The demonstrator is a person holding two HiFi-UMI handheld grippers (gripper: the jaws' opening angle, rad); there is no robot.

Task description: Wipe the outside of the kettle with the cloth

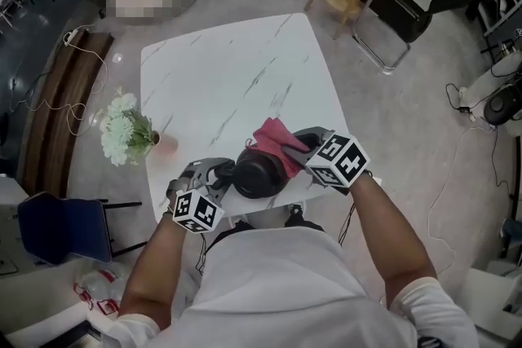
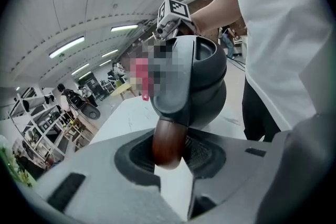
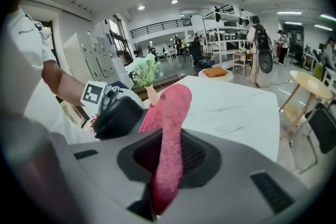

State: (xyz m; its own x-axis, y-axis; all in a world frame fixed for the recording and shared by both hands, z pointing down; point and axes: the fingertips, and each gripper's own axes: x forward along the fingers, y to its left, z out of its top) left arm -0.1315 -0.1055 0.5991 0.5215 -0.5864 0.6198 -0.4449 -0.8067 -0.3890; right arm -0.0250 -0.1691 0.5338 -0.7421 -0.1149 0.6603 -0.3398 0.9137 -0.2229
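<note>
Item: kettle [image 1: 259,174], dark, rounded body, with a brown wooden handle [image 2: 169,141]. It sits at the near edge of the white marbled bench [image 1: 228,69], directly in front of the person. From the head view it is hard to say whether its base rests on the bench or is lifted slightly clear. Left tool [image 2: 173,165]: clenched on the wooden handle, which stands between its jaws, with the kettle body beyond it. Right tool [image 3: 163,186]: grasping the pink cloth [image 3: 170,149]. A thick fold runs out past the jaws and drapes against the far upper side of the kettle. Step in hand, as judged: wiping the outer wall. Handling notes: hold the handle firmly so the body cannot swing under pressure. Lay the loose fold of cloth flat on the wall so that no hard jaw edge meets it. Sweep along the curve in overlapping passes, and roll the kettle by its handle to bring unwiped faces round. Work well in over the bench, away from the edge. Also present: a vase of pale flowers [image 1: 125,129], at the bench's left edge and well apart from the work.
</note>
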